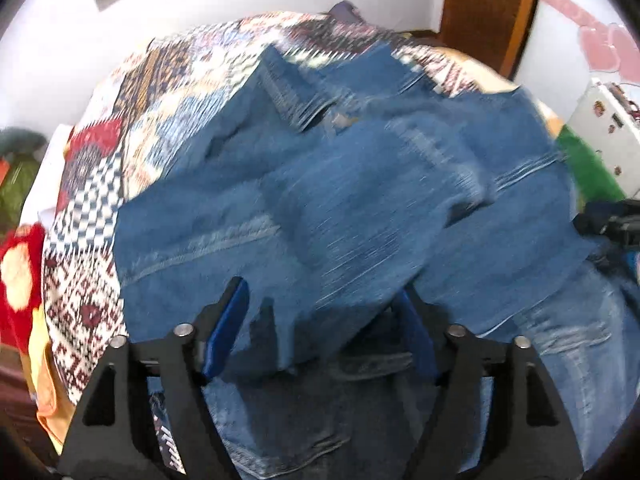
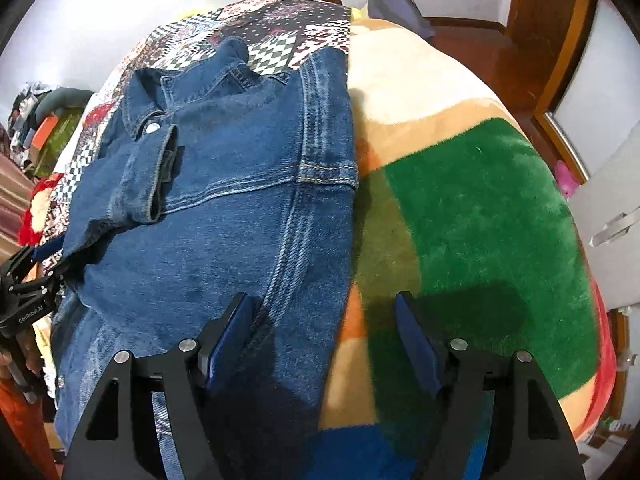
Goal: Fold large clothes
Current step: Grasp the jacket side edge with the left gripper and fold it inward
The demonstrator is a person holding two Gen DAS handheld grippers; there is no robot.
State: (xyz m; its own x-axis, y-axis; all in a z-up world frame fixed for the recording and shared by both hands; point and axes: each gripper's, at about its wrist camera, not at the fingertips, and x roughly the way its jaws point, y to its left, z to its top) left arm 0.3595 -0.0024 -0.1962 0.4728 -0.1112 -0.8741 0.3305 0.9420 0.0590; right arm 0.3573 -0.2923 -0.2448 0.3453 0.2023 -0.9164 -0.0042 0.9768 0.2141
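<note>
A blue denim jacket [image 1: 320, 200] lies spread on the bed, blurred in the left wrist view. My left gripper [image 1: 320, 312] stands open just above it. A loose fold of denim lies between the fingers and covers part of the right one; the pads do not press on it. In the right wrist view the jacket [image 2: 224, 184] lies back up, with a cuffed sleeve [image 2: 160, 172] folded across it. My right gripper [image 2: 324, 316] is open over the jacket's right edge and holds nothing. The left gripper [image 2: 32, 280] shows at that view's left edge.
A patchwork quilt [image 1: 168, 92] covers the bed's left side and a green, beige and orange fleece blanket [image 2: 480, 200] its right. A wooden door frame [image 2: 552, 40] stands at the right. Clutter [image 2: 48, 128] and a red cushion [image 1: 20, 272] lie at the left.
</note>
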